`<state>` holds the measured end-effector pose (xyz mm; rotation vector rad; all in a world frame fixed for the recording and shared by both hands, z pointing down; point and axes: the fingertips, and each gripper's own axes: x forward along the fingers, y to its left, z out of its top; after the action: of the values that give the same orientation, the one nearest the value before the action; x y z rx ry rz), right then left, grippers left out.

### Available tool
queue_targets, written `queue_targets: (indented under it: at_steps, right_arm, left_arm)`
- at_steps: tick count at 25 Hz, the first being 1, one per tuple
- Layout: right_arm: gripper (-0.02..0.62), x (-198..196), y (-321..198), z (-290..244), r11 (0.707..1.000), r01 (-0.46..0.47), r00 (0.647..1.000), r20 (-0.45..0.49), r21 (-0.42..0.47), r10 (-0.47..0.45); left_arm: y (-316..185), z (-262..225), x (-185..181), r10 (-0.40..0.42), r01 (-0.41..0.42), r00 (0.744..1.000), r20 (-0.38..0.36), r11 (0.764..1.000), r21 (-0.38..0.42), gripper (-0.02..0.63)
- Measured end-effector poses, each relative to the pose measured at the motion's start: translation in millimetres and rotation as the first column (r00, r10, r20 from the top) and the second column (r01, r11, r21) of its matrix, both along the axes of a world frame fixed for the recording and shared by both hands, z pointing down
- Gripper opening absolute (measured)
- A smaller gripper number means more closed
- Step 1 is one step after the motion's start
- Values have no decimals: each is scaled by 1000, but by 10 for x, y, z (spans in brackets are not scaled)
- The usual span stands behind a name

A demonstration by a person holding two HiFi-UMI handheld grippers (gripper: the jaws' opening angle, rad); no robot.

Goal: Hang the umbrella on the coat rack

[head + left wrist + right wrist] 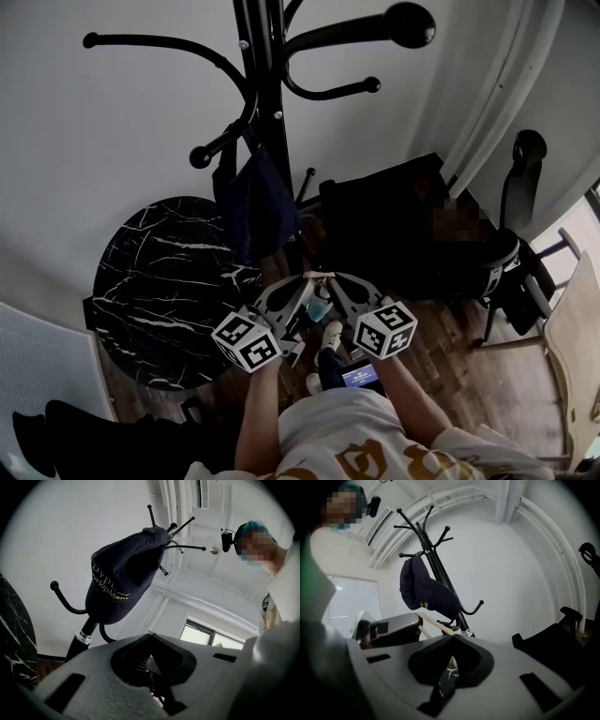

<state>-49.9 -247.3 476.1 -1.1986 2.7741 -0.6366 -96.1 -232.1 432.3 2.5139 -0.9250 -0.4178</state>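
The black coat rack (262,84) stands straight ahead, its hooks curving out at several heights. A navy cap (253,202) with pale lettering hangs from one hook; it also shows in the left gripper view, cap (124,581), and the right gripper view, cap (424,592). I cannot make out an umbrella in any view. My left gripper (302,281) and right gripper (336,279) are held close together in front of my chest, below the cap, tips nearly touching. Each one's jaws meet at the tip, left gripper (150,634) and right gripper (452,637), with nothing between them.
A round black marble table (159,281) sits left of the rack. A black chair or sofa (394,225) is to the right, with an office chair (516,244) beyond it. The rack's pole (445,585) stands before a white wall, above a wooden floor (450,356).
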Motion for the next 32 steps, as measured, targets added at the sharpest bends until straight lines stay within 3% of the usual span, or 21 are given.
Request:
queue_targets:
  at_steps: [32]
  right_arm:
    - [12, 64, -239, 63, 1000, 0, 999, -45, -8, 0]
  left_arm:
    - [-263, 115, -22, -8, 8, 1000, -13, 999, -38, 18]
